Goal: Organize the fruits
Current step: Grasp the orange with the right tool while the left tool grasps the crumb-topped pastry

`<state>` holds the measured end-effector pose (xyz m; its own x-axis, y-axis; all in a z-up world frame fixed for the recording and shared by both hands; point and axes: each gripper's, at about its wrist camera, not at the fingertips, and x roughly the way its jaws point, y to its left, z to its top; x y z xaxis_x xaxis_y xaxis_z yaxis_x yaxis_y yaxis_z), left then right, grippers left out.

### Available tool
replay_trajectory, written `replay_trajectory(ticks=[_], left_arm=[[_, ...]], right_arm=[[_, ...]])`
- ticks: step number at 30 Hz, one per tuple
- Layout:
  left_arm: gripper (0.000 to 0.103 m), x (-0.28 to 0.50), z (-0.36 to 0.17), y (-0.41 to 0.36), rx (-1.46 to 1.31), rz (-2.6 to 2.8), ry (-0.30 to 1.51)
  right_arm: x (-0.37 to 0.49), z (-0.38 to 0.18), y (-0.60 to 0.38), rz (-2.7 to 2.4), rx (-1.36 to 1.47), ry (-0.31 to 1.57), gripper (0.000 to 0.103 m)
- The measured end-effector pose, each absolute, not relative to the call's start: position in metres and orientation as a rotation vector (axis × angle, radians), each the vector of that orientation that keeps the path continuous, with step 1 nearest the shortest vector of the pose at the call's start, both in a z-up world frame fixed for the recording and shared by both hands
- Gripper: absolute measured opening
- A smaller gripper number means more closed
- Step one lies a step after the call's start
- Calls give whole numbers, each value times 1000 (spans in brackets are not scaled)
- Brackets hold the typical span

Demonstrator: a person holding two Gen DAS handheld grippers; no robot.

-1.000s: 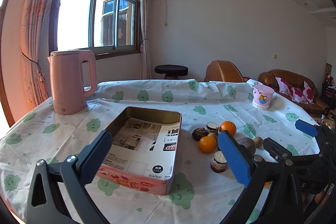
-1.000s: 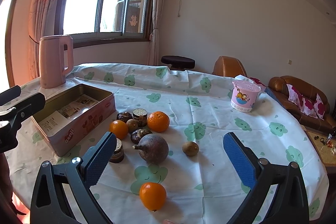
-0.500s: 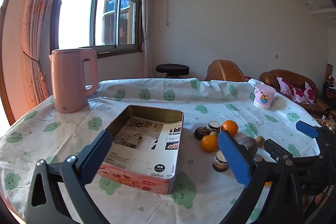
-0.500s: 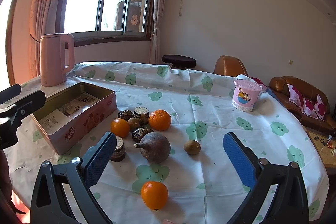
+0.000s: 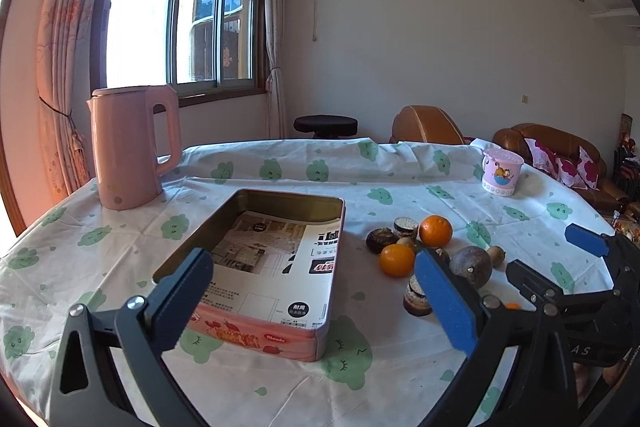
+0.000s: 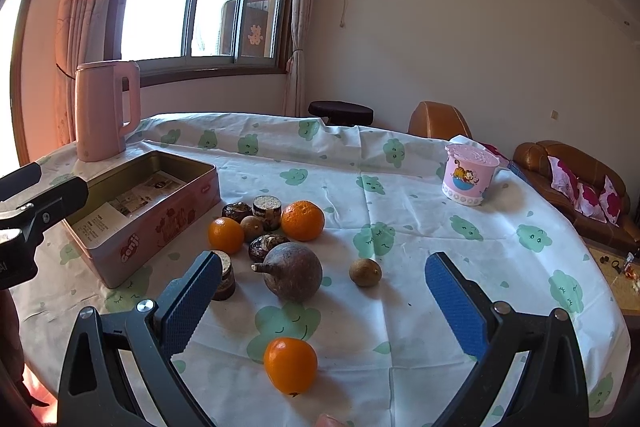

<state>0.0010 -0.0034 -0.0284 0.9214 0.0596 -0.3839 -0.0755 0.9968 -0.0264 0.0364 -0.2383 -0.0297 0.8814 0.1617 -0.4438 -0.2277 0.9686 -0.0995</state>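
An open pink tin (image 5: 276, 267) (image 6: 148, 215) with papers inside lies on the table. Right of it sits a cluster of fruit: three oranges (image 6: 226, 235) (image 6: 303, 220) (image 6: 290, 365), a large brown round fruit (image 6: 293, 271) (image 5: 471, 265), small brown fruits (image 6: 365, 271) and several dark round cakes (image 6: 267, 211). My left gripper (image 5: 316, 295) is open above the tin's near end. My right gripper (image 6: 324, 301) is open, held over the brown fruit and the nearest orange, touching nothing. The right gripper (image 5: 576, 267) also shows in the left wrist view.
A pink kettle (image 5: 128, 147) (image 6: 106, 109) stands at the table's far left. A pink cartoon cup (image 6: 470, 179) (image 5: 501, 171) sits at the far right. The tablecloth (image 6: 400, 227) is white with green prints. Sofa (image 6: 572, 183), stool (image 6: 340, 111) and window lie beyond.
Both grippers have drifted slightly forward toward the table; the fruit and tin look a little nearer. Nothing has been grasped or moved.
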Motion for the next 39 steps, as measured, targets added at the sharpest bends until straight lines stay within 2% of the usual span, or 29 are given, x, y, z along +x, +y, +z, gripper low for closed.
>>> replay_trajectory(ticks=[10,12,14,18,20,21,23,24,30,33,35,39], left_arm=[[103,2,-46,-30,6,-4,434],[103,2,-47,-35,16,-13,438],[103,3,-48,-38,23,-23,445],[101,6,-50,-41,21,-44,466],[98,9,-51,-44,24,-63,475],[95,10,-52,-46,29,-69,483],[89,14,-53,-50,31,-94,503],[83,16,-53,-52,30,-108,515],[65,35,-57,-68,45,-168,593],[62,47,-59,-75,58,-178,629],[56,53,-60,-78,62,-179,653],[55,65,-65,-80,46,-190,706]], right_arm=[[30,-63,-260,231,-143,517,102],[30,-68,-262,259,-136,534,96],[30,-74,-260,292,-135,559,80],[32,-86,-257,360,-124,611,65],[34,-90,-253,387,-128,636,52],[34,-91,-252,398,-127,636,50],[33,-90,-252,423,-120,638,35],[34,-89,-252,424,-120,637,35],[41,-74,-261,378,-97,575,35],[51,-64,-266,339,-93,550,34],[57,-58,-270,324,-82,538,34],[67,-58,-272,301,-76,534,34]])
